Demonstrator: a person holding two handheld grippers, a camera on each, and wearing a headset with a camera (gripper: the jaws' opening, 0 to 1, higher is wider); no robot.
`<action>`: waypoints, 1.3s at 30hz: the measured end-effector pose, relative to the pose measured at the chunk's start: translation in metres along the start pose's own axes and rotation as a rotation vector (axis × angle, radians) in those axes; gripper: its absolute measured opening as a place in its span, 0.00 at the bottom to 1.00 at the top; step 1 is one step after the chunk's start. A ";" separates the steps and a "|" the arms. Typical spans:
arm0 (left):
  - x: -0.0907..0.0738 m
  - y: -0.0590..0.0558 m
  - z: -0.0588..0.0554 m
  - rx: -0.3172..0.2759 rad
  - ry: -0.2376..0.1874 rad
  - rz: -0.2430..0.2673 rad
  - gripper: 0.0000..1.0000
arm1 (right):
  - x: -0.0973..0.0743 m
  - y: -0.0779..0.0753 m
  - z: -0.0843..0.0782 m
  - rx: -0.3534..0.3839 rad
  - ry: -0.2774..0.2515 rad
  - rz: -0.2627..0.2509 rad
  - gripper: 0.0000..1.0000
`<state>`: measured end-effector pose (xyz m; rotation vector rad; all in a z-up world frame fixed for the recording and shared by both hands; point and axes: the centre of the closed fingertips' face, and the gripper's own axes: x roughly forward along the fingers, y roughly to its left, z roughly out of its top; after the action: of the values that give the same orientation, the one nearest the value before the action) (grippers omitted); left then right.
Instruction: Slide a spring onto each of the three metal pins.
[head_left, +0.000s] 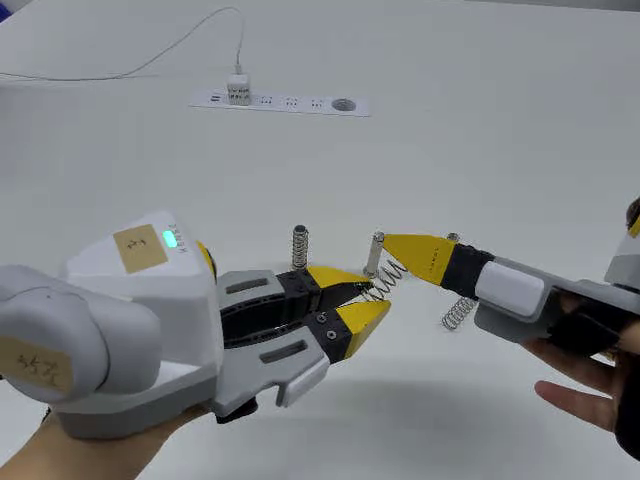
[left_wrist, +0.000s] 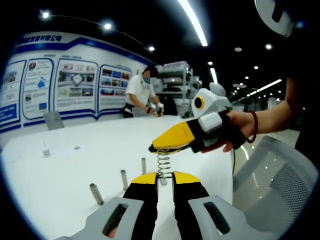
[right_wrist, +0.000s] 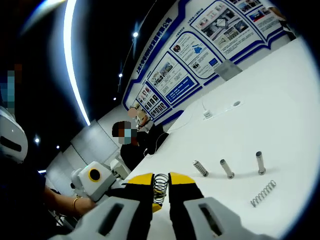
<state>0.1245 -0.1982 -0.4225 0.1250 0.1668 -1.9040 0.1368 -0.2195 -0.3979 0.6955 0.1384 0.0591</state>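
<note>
Metal pins, three counted: one sprung pin (head_left: 299, 231), a middle pin (right_wrist: 226, 168) and an end pin (right_wrist: 259, 162), both bare. Springs, three counted: a fitted spring (head_left: 299, 250), a held spring (right_wrist: 160, 186), a loose spring (right_wrist: 263, 193). Grippers, two noted: left gripper (head_left: 375, 294), right gripper (head_left: 392, 243). One power strip (head_left: 280, 101) and one plug (head_left: 238, 90) are logged.

A white bench (head_left: 480, 150) stretches away. Near its far edge lies a white power strip (head_left: 280, 101) with a white plug (head_left: 238, 90) in it. A thin cable (head_left: 241, 45) loops off to the left. In the left gripper view, blue-and-white display boards (left_wrist: 65, 85) line a wall. A person in a white shirt (left_wrist: 140, 90) stands beyond the bench beside a shelving rack (left_wrist: 177, 80). A grey mesh chair (left_wrist: 280, 175) sits at right, and strip lights (left_wrist: 192, 22) cross a dark ceiling.
</note>
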 end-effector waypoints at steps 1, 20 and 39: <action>0.000 0.000 0.000 0.000 0.001 0.002 0.10 | 0.000 0.000 0.000 -0.003 0.000 0.000 0.12; -0.003 0.011 -0.026 -0.014 0.134 0.077 0.21 | 0.012 -0.009 0.012 -0.340 0.058 -0.092 0.11; -0.007 0.029 -0.039 -0.026 0.179 0.174 0.41 | 0.038 -0.035 0.030 -0.598 0.112 -0.147 0.12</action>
<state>0.1542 -0.1938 -0.4608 0.2841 0.2920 -1.7164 0.1791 -0.2616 -0.4018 0.0838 0.2652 -0.0030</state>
